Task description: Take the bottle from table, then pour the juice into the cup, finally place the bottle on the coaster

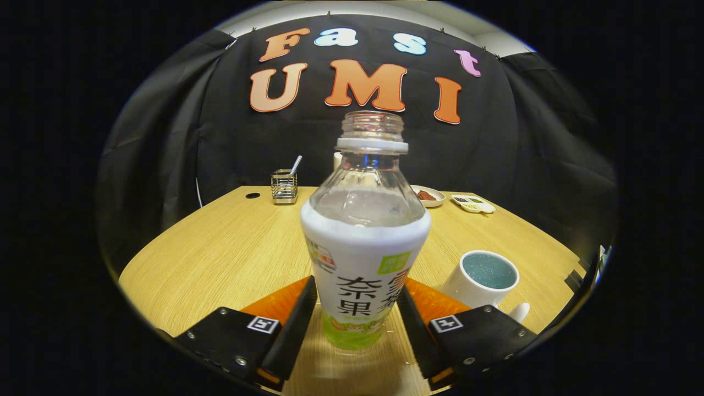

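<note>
Bottle: upright, cap off, clear neck, white label w/ green base; frame center, standing btwn the two fingers.
Gripper: fingers flank bottle's lower label, one each side; both look to touch it, but firm press cannot be told.
Bottle base: on or just over wooden table; contact unclear.
Coaster: orange, flat, behind bottle base, showing past both fingers.
Cup: white, blue-green inside, handle toward lower right; right of bottle, just beyond right finger, apart from bottle.
Far edge, upper left: wire holder w/ straw.
Far edge, upper right: small dish w/ red-brown food, divided tray beside it.
</note>
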The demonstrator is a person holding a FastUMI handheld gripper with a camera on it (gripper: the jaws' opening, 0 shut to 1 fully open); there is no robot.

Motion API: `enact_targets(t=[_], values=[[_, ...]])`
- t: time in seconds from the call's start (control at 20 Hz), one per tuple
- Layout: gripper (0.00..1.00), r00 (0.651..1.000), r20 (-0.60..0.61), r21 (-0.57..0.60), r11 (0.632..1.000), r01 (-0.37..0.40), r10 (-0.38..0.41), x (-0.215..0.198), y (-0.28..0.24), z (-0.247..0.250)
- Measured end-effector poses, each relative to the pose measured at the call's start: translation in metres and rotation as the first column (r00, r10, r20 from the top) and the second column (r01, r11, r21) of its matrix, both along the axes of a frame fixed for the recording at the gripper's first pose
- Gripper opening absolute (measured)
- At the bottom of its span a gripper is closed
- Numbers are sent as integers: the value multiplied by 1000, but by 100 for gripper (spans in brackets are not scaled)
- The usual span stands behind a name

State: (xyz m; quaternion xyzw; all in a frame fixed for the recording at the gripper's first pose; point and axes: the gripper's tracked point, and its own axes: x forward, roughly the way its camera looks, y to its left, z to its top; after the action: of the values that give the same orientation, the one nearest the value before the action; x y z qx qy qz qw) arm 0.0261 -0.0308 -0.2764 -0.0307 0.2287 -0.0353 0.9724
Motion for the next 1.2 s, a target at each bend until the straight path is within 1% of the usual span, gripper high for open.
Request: enact_targets(t=[0.05, 0.1, 0.15, 0.2, 0.3, 0.4, 0.6, 0.75, 0.85, 0.9, 1.0, 1.05, 1.2], values=[[66, 1000, 3, 11, 1000, 0, 0, -1, 1, 0], [64, 1000, 5, 26, 1000, -1, 0, -1, 1, 0], [59, 1000, 17, 40, 999, 4, -5, -3, 1, 2], [58, 999, 41, 74, 997, 12, -15, -1, 2, 10], [58, 997, 77, 167, 986, 18, -31, 2, 9, 25], [58, 993, 106, 232, 972, 23, -49, 5, 14, 39], [58, 988, 138, 370, 929, 6, -62, 10, 27, 62], [58, 987, 137, 488, 873, 6, -84, 15, 35, 71], [58, 986, 120, 551, 834, 28, -112, 18, 35, 72], [58, 985, 111, 590, 807, 38, -128, 20, 35, 74], [58, 982, 106, 675, 736, 45, -157, 21, 38, 81], [58, 981, 99, 703, 709, 49, -167, 22, 40, 82], [58, 981, 67, 761, 645, 69, -185, 27, 46, 84]])
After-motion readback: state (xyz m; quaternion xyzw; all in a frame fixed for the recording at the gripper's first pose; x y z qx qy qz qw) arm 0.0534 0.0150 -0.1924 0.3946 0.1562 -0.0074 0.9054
